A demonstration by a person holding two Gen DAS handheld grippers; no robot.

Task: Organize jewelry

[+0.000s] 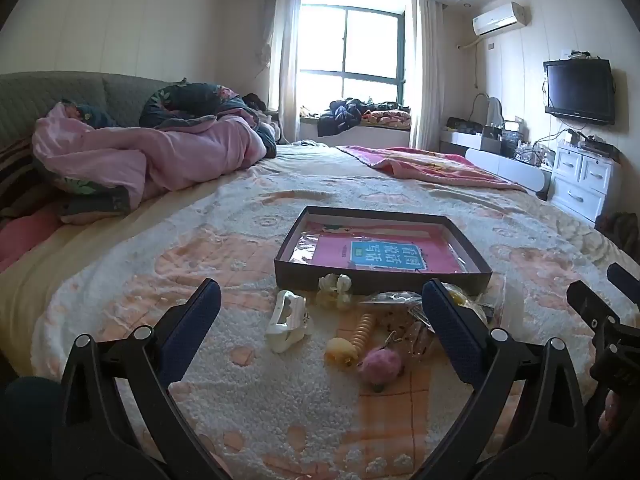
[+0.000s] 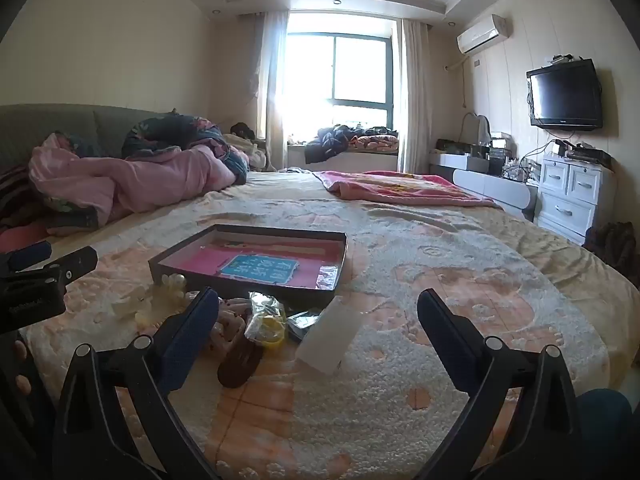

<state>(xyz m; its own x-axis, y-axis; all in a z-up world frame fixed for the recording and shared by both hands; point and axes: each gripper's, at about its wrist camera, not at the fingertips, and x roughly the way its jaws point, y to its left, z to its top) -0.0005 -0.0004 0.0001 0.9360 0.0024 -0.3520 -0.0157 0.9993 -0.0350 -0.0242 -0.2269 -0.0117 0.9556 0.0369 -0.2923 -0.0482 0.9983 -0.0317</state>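
A shallow dark box [image 1: 376, 280] with a pink and blue liner lies on the bed; it also shows in the right wrist view [image 2: 240, 286]. In front of it lies a heap of small pieces: a white hair claw [image 1: 286, 320], a cream flower clip [image 1: 336, 286], a spiral hair tie [image 1: 362, 330], a pink pom-pom [image 1: 380, 364], a yellow piece [image 1: 340, 352] and clear packets [image 1: 404, 300]. My left gripper [image 1: 320, 312] is open above the heap, empty. My right gripper [image 2: 318, 316] is open, empty, over a clear flat packet [image 2: 330, 336], a brown hair clip [image 2: 240, 362] and a yellow ring [image 2: 270, 330].
The bed [image 1: 240, 400] has a fluffy peach and white blanket. Pink quilts [image 1: 140, 156] are piled at the left, a pink blanket [image 1: 432, 168] at the far right. White drawers [image 1: 584, 180] and a wall TV [image 1: 578, 90] stand on the right.
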